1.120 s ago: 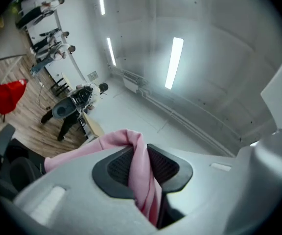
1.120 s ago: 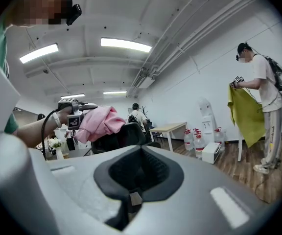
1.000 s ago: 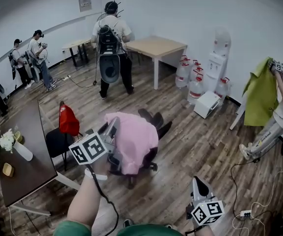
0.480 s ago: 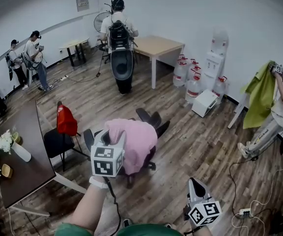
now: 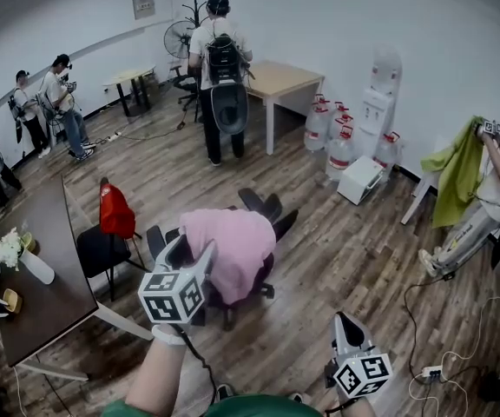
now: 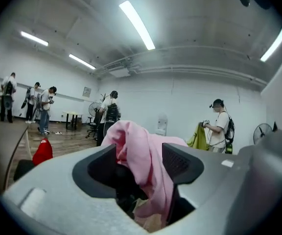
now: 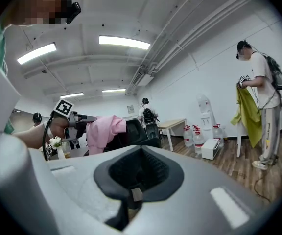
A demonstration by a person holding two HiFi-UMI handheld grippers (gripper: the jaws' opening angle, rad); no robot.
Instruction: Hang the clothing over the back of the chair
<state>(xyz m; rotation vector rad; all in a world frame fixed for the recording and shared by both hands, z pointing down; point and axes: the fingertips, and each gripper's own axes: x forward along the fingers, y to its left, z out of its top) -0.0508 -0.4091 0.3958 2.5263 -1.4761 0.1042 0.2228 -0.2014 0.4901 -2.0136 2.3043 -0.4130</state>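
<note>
A pink garment (image 5: 233, 250) lies draped over the back of a black office chair (image 5: 272, 211) in the middle of the wooden floor. My left gripper (image 5: 194, 252) is at the garment's near left edge. Its jaws have just been opening and now stand wide, with a fold of the pink garment (image 6: 141, 151) hanging loose between them. My right gripper (image 5: 347, 324) hangs low at the right, away from the chair, shut and empty. In the right gripper view the pink garment (image 7: 102, 131) sits atop the chair (image 7: 136, 133), with the left gripper (image 7: 82, 119) beside it.
A dark table (image 5: 42, 268) with a flower vase (image 5: 11, 250) stands at the left, and a chair with a red garment (image 5: 115, 211) beside it. A person with a backpack (image 5: 220, 68) stands near a wooden table (image 5: 280, 81). Water bottles (image 5: 337, 137) line the wall; another person holds green cloth (image 5: 458, 176).
My left gripper has rolled and sunk a little, and its jaws have spread off the pink garment. The person with the backpack has walked farther back. The right gripper has kept still.
</note>
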